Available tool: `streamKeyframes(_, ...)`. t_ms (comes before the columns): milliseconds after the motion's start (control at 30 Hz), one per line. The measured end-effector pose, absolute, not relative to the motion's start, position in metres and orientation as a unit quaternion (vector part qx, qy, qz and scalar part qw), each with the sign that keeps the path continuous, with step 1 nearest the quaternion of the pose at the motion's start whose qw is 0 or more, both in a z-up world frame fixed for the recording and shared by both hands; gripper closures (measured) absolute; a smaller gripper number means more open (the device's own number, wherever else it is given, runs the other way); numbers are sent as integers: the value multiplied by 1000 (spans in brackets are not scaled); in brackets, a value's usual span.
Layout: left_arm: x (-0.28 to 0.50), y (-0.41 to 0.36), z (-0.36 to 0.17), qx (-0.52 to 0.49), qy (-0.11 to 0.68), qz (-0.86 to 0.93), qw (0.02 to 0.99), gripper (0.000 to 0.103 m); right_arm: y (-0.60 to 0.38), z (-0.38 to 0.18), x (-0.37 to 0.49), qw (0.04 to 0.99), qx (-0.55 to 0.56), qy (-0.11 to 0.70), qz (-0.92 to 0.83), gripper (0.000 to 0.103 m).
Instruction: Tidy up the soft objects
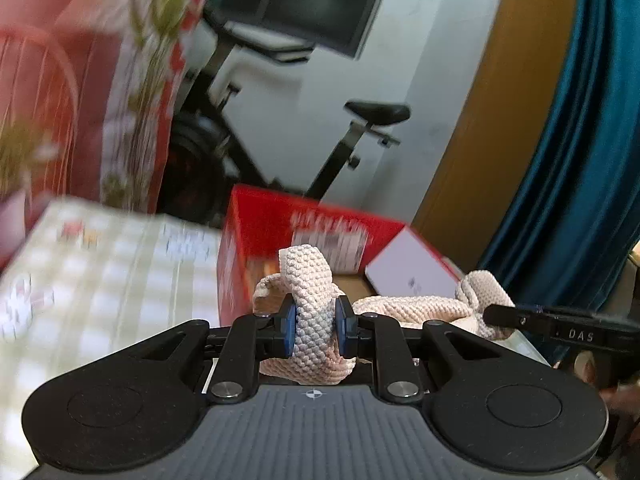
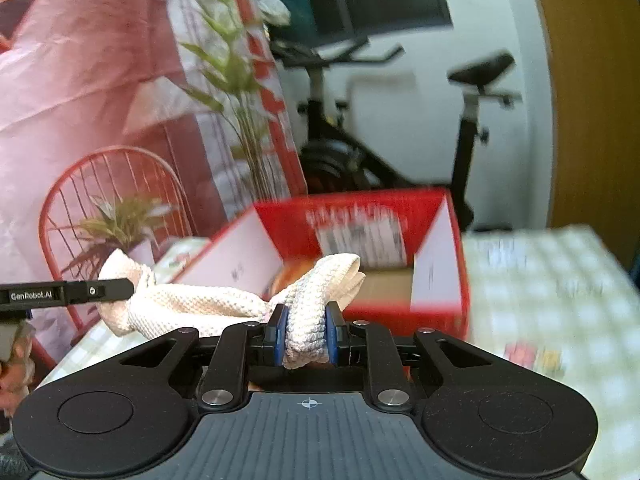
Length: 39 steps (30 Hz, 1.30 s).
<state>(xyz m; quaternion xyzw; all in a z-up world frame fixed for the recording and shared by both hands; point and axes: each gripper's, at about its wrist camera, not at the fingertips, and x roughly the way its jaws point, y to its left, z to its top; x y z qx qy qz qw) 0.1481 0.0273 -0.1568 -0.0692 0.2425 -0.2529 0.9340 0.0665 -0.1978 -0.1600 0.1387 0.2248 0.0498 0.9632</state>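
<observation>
Item, left gripper: my blue pads pinch one end of the cream knitted cloth. Item, right gripper: pads pinch the other end, so the cloth hangs as a band between my hands, likely held taut for folding. Red box at twelve o'clock, open-topped, near. Checked tablecloth at three o'clock offers free room.

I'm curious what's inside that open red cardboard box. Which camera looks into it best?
The right wrist view: it faces the open red cardboard box squarely, showing its white inner flaps and brown floor, though the cream knitted cloth hides part. The left wrist view shows the box at an angle, its inside mostly hidden.
</observation>
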Motion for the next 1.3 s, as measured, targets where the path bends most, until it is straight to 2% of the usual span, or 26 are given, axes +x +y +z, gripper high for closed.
streamKeyframes(333, 209, -9, -140, -20, 245, -245, 938, 83, -217, -123, 130, 972, 56, 223, 40, 85)
streamKeyframes(633, 255, -38, -161, 27, 312, -246, 917, 84, -211, -148, 193, 957, -11, 288, 31, 85)
streamKeyframes(1067, 269, -51, -185, 49, 361, -270, 891, 84, -210, -187, 216, 934, -26, 353, 39, 85)
streamKeyframes(1133, 267, -51, -184, 47, 357, -272, 892, 83, -212, -191, 217, 933, -22, 358, 35, 83)
streamKeyframes(1233, 268, -52, -181, 43, 352, -271, 895, 82, -216, -192, 216, 934, -24, 357, 19, 73)
streamKeyframes(1300, 266, -51, -179, 40, 350, -269, 897, 77, -220, -191, 214, 936, -18, 350, 10, 65)
